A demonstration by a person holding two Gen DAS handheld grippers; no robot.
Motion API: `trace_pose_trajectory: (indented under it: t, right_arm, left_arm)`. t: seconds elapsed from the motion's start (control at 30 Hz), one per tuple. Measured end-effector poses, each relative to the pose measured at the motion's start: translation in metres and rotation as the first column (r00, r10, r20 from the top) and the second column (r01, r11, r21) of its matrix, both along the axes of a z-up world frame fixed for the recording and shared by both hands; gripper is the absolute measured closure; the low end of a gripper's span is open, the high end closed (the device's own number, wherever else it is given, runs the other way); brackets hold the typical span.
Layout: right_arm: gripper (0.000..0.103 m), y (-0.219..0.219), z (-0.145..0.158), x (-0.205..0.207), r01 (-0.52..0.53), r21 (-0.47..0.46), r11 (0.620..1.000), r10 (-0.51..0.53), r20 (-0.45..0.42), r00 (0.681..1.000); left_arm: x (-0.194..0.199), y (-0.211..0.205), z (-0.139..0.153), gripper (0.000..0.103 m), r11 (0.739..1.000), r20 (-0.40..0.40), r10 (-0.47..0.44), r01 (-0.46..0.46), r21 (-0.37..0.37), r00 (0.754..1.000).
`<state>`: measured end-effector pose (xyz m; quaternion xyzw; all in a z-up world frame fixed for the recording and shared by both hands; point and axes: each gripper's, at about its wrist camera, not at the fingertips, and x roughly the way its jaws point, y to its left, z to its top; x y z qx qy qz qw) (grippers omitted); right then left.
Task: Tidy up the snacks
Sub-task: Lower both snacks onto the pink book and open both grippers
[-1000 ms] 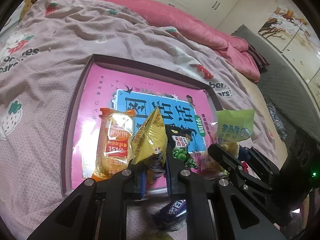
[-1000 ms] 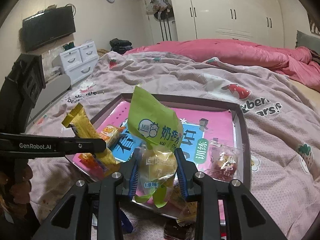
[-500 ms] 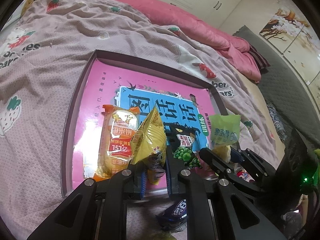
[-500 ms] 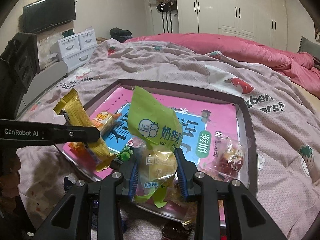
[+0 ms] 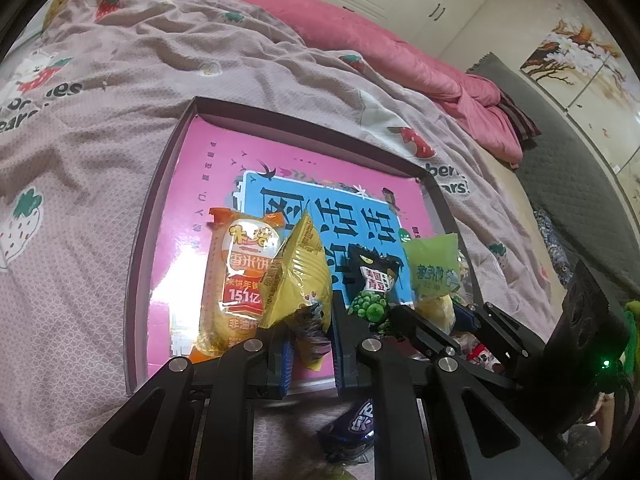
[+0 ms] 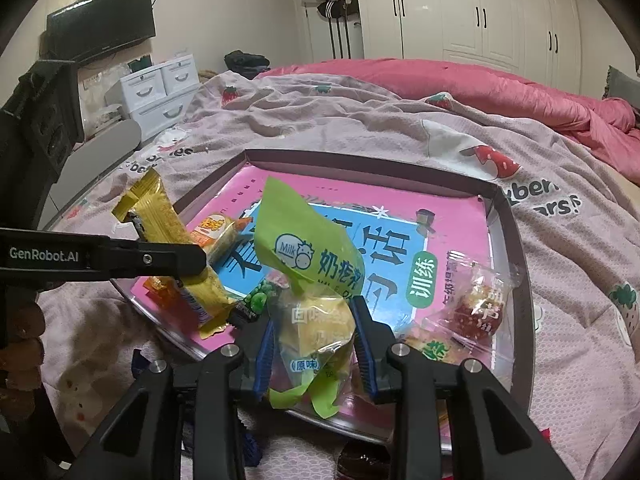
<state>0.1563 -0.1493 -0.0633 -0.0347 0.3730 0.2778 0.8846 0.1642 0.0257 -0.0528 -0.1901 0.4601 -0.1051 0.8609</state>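
My left gripper [image 5: 310, 320] is shut on a yellow snack packet [image 5: 298, 276], held upright over the near edge of a shallow tray [image 5: 160, 208] with a pink and blue printed floor. The right wrist view shows this left gripper [image 6: 192, 260] side-on, with the yellow packet [image 6: 160, 216] sticking up from it. My right gripper [image 6: 314, 316] is shut on a green and clear milk snack packet [image 6: 304, 248] above the tray's near rim [image 6: 516, 248]. An orange rice cracker packet [image 5: 236, 280] and a black green-pea packet [image 5: 374, 284] lie in the tray.
A red candy packet [image 6: 478, 304] rests in the tray's right corner. A dark blue packet [image 5: 356, 436] lies on the strawberry-print blanket [image 5: 100, 128] below the grippers. A pink duvet [image 6: 500, 92], white drawers [image 6: 160, 96] and wardrobes stand beyond.
The green packet in my right gripper has drifted slightly left, closer to the pea packet in the left wrist view. The left gripper and its yellow packet have stayed put.
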Motion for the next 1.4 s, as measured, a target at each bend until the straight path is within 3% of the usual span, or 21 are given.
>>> trace_pose_trajectory:
  t: [1.07, 1.13, 1.27, 1.4]
  right_arm:
    - [0.064, -0.003, 0.012, -0.009, -0.028, 0.075, 0.997, 0.027, 0.005, 1.0]
    - [0.064, -0.004, 0.013, -0.009, -0.026, 0.077, 0.997, 0.026, 0.007, 1.0]
    - [0.062, -0.007, 0.017, -0.011, -0.025, 0.09, 0.996, 0.023, 0.018, 1.0]
    - [0.059, -0.009, 0.019, -0.01, -0.017, 0.097, 0.995, 0.015, 0.021, 1.0]
  left_arm:
    - [-0.004, -0.005, 0.01, 0.084, 0.995, 0.008, -0.015, 0.014, 0.095, 1.0]
    - [-0.005, -0.006, 0.011, 0.082, 0.994, 0.009, -0.013, 0.012, 0.104, 1.0]
    - [-0.006, -0.005, 0.014, 0.07, 0.994, 0.012, -0.01, 0.009, 0.106, 1.0]
    - [-0.007, -0.003, 0.016, 0.068, 0.994, 0.017, -0.009, 0.007, 0.11, 1.0]
